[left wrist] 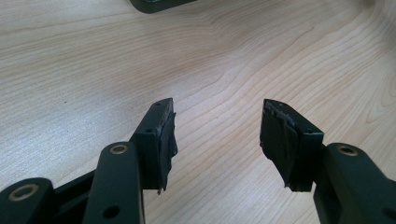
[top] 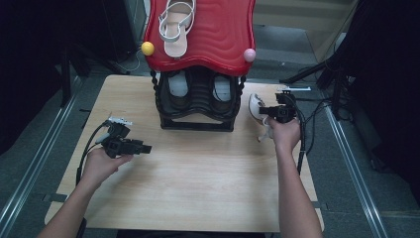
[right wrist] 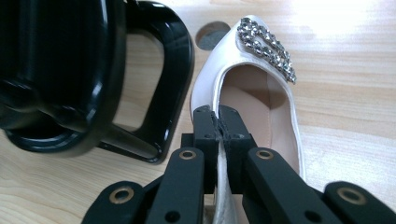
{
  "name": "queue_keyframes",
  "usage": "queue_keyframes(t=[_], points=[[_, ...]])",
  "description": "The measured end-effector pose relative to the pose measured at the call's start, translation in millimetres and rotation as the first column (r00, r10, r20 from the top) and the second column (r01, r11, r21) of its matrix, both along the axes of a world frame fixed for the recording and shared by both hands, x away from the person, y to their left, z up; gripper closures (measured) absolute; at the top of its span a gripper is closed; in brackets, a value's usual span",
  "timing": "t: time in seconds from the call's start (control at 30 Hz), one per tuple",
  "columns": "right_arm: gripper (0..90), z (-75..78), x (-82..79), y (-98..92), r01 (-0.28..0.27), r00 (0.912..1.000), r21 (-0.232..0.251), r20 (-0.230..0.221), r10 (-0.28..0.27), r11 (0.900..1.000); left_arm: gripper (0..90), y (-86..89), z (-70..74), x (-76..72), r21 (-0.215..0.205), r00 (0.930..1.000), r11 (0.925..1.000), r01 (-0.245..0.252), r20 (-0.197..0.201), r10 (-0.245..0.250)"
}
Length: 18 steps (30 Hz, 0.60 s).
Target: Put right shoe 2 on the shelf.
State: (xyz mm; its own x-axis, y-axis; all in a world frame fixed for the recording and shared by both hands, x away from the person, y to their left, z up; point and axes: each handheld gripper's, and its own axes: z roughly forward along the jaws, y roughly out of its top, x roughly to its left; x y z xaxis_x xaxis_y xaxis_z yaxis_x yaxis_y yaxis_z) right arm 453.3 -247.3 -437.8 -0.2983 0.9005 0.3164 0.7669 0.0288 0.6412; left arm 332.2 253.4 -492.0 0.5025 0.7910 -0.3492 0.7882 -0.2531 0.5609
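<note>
Pinching the side edge of a white shoe (right wrist: 252,93) with jaws clamped tight, the right gripper (right wrist: 219,128) is holding it just beside the black shoe rack (top: 198,104) on the desk (top: 198,188). The left gripper (left wrist: 217,135) is hanging over bare wood, its jaws standing wide apart and holding nothing.

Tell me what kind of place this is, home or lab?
Most likely a lab or recording setup, not a home. A bare wooden table stands on grey floor between metal rails, with dark stands and loose cables around it. On it sits a shoe rack as a prop.
</note>
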Motion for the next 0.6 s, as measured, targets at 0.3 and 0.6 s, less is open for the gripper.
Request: queue_keyframes(t=[0.3, 0.6], points=[[88.5, 21.0, 2.0, 0.2, -0.015, 0.9996, 0.069, 0.026, 0.013, 0.998, 45.6, 0.3, 0.4, -0.4, -0.005, 1.0, 1.0, -0.005, 0.002, 0.005], [88.5, 59.0, 3.1, 3.7, -0.022, 0.9976, 0.05, 0.067, 0.019, 0.998, 46.3, -0.2, -0.8, 0.6, -0.001, 1.0, 1.0, 0.002, -0.001, -0.002]])
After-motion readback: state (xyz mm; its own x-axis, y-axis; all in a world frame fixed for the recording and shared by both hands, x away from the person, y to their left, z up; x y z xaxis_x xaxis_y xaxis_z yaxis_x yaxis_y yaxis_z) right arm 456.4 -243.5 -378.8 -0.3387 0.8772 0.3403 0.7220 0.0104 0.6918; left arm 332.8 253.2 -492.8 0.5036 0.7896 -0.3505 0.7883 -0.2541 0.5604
